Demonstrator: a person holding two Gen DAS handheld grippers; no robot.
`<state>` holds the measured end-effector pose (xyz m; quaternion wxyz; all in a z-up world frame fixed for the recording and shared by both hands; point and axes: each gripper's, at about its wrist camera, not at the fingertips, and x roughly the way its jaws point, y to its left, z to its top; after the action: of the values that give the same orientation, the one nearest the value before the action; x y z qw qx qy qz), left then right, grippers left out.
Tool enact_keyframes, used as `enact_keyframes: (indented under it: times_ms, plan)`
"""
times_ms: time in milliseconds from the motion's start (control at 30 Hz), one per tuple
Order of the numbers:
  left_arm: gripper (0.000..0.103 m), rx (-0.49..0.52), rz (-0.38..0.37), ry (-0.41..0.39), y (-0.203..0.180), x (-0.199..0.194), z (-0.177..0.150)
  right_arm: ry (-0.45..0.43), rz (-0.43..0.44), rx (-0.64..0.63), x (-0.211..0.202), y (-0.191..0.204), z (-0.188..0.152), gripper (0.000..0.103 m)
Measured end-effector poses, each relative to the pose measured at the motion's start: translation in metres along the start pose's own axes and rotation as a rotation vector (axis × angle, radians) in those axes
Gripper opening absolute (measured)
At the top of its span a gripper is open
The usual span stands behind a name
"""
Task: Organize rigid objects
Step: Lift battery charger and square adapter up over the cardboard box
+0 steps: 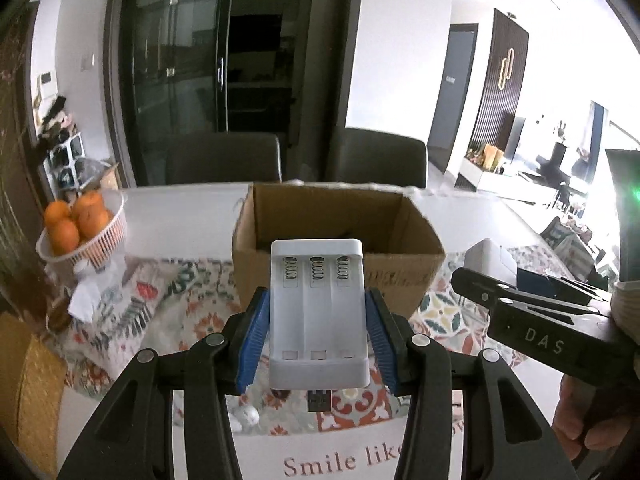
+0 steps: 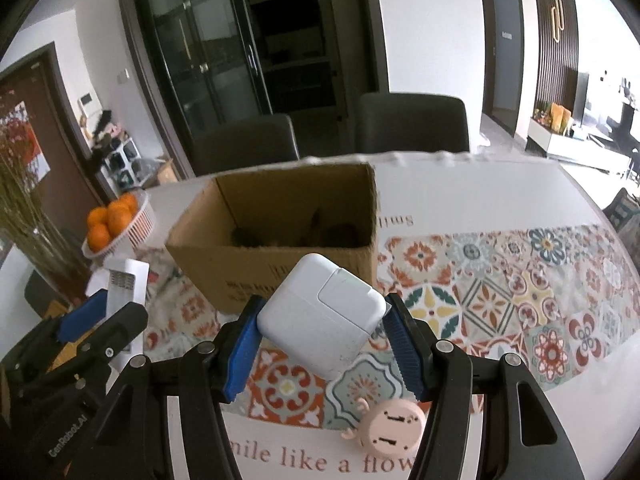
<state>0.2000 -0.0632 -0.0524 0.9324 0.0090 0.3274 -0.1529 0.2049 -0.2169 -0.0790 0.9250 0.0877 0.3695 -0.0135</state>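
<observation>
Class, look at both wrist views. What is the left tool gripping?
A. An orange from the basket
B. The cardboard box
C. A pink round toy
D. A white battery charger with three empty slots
D: the left tool is shut on the white battery charger, whose three spring slots are empty, in front of the cardboard box.

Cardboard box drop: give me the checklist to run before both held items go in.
1. Left gripper holds battery charger between its fingers: ok.
2. Right gripper holds white power adapter: ok, though it sits tilted.
3. Cardboard box top open: ok.
4. Room left inside box: cannot tell, the bottom is dark with some items.
5. Both items above the opening: not ok, both are short of the box.
</observation>
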Motion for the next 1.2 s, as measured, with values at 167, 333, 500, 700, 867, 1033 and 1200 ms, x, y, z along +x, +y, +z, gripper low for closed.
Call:
enact_keyframes:
  times_ms: [167,333,500,700,867,1033,1200]
  plan:
    - [0.047,0.021,0.005,-0.04,0.003,0.0,0.018,-0.035,0.005,-0.006,-0.001,0.008,0.016,0.061]
    - [0.047,0.04,0.0,-0.066,0.006,0.004,0.036,-0.059,0.011,-0.012,-0.001,0.013,0.032,0.061]
    - [0.047,0.046,-0.02,-0.081,0.008,0.009,0.055,-0.068,0.023,-0.006,0.005,0.012,0.048,0.061]
    - [0.047,0.051,-0.033,-0.064,0.011,0.024,0.076,-0.067,0.033,-0.003,0.013,0.013,0.067,0.061]
    - [0.047,0.064,-0.049,-0.038,0.015,0.037,0.088,-0.048,0.026,-0.006,0.024,0.015,0.081,0.061]
    - [0.047,0.071,-0.064,0.003,0.019,0.055,0.101,-0.014,0.021,-0.011,0.038,0.016,0.094,0.061]
    - [0.047,0.076,-0.072,0.057,0.021,0.074,0.108,0.024,0.004,-0.015,0.053,0.016,0.105,0.061]
